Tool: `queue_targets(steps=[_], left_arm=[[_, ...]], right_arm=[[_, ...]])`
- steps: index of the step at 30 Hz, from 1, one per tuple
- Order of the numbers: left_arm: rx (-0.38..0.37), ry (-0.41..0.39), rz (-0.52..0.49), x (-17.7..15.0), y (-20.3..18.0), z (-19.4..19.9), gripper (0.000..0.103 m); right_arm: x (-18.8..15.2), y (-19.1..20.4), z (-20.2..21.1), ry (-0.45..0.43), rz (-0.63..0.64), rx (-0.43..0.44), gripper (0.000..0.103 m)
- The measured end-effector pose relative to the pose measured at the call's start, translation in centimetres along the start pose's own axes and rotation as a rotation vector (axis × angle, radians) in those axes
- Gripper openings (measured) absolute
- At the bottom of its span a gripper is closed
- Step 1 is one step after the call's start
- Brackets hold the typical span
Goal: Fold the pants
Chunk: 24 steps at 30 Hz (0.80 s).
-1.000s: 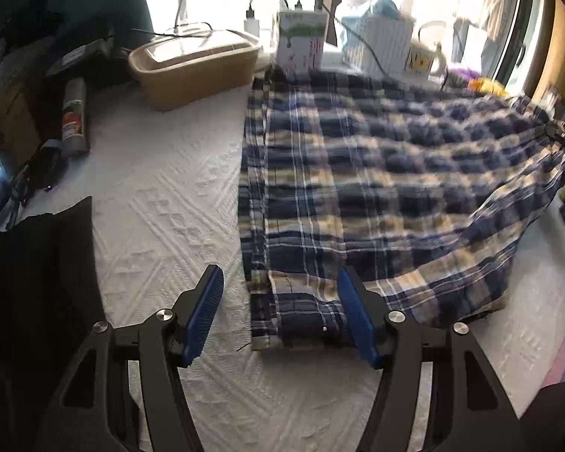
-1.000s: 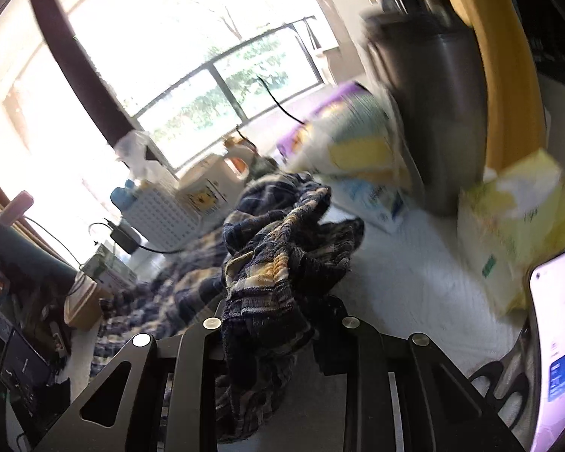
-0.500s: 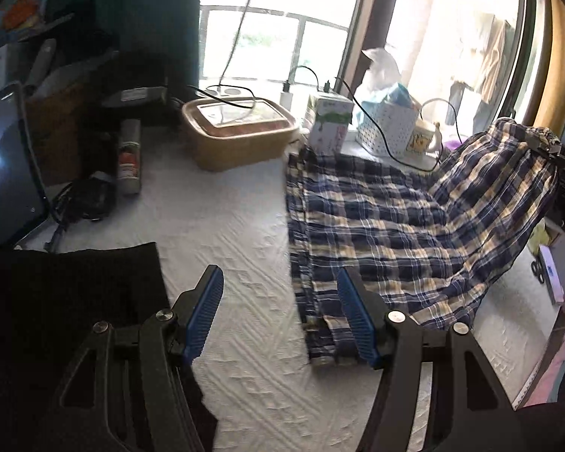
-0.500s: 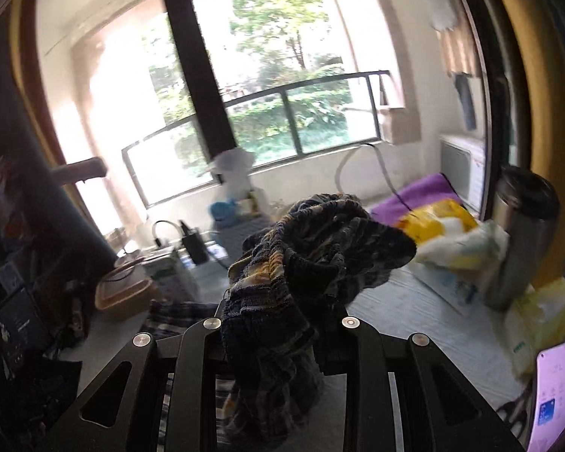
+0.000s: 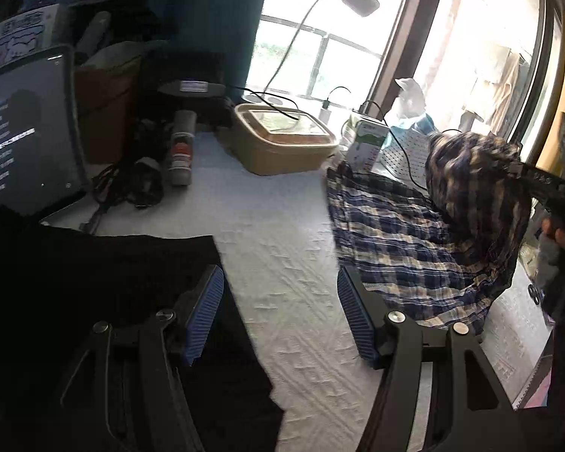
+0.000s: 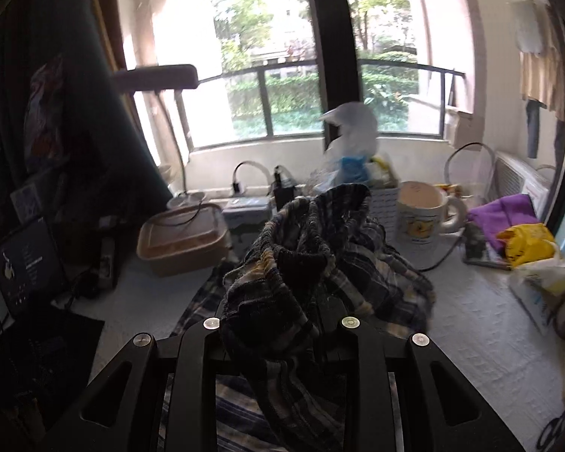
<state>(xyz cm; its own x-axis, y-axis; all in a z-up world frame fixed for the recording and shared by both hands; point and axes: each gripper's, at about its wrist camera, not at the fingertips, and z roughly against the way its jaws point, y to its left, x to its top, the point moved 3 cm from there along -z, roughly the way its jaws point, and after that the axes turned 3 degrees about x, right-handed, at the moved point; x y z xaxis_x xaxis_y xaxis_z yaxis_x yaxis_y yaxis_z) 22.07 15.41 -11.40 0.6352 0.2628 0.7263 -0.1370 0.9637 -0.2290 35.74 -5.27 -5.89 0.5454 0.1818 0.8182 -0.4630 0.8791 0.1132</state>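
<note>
The blue and cream plaid pants (image 5: pixel 406 237) lie on the white textured table cover (image 5: pixel 282 263). Their right end is lifted and carried over the rest. My right gripper (image 6: pixel 278 301) is shut on the bunched waistband of the pants (image 6: pixel 309 263) and holds it above the table. In the left wrist view it shows at the right, holding the lifted cloth (image 5: pixel 474 184). My left gripper (image 5: pixel 278 316) is open and empty, above bare cover just left of the pants' near edge.
A black cloth (image 5: pixel 105 301) lies at the near left. A tablet (image 5: pixel 22 139), cables, a spray can (image 5: pixel 180 150) and a tan lidded box (image 5: pixel 282 143) stand behind. A mug (image 6: pixel 422 218), white basket, purple cloth (image 6: pixel 508 214) and yellow bags sit by the window.
My right gripper has lifted the pants' end and swung it left over the rest. My left gripper has drawn back and to the left, off the pants.
</note>
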Motion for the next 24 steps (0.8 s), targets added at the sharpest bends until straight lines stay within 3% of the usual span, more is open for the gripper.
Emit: queue_targets(steps=[6,11,13,14,15,19,24], left_arm=[[0.002,0.002,0.012,-0.1,1.4,0.4,0.063],[0.009,0.002,0.019,0.0,1.8,0.5,0.063],[0.015,0.003,0.018,0.1,1.8,0.5,0.063],[0.018,0.005,0.015,0.1,1.7,0.5,0.063],[0.025,0.008,0.01,0.2,1.6,0.4,0.063],[0.043,0.021,-0.013,1.1,1.0,-0.1,0.063],[0.031,0.014,-0.082,3.2,-1.5,-1.2,0.063]], right_arm=[[-1.7,4.7,-5.0,0.108,0.058,0.051,0.026],[-4.3,8.6,-8.8,0.267,0.152,0.116,0.028],[-5.2,9.4,-9.1,0.301,0.166,0.153,0.048],[-5.5,9.6,-9.0,0.304,0.152,0.19,0.076],[-5.7,9.7,-8.5,0.295,0.144,0.224,0.092],[-6.0,9.8,-6.6,0.275,0.154,0.271,0.093],[-5.4,6.3,-3.3,0.195,0.09,0.27,0.093]])
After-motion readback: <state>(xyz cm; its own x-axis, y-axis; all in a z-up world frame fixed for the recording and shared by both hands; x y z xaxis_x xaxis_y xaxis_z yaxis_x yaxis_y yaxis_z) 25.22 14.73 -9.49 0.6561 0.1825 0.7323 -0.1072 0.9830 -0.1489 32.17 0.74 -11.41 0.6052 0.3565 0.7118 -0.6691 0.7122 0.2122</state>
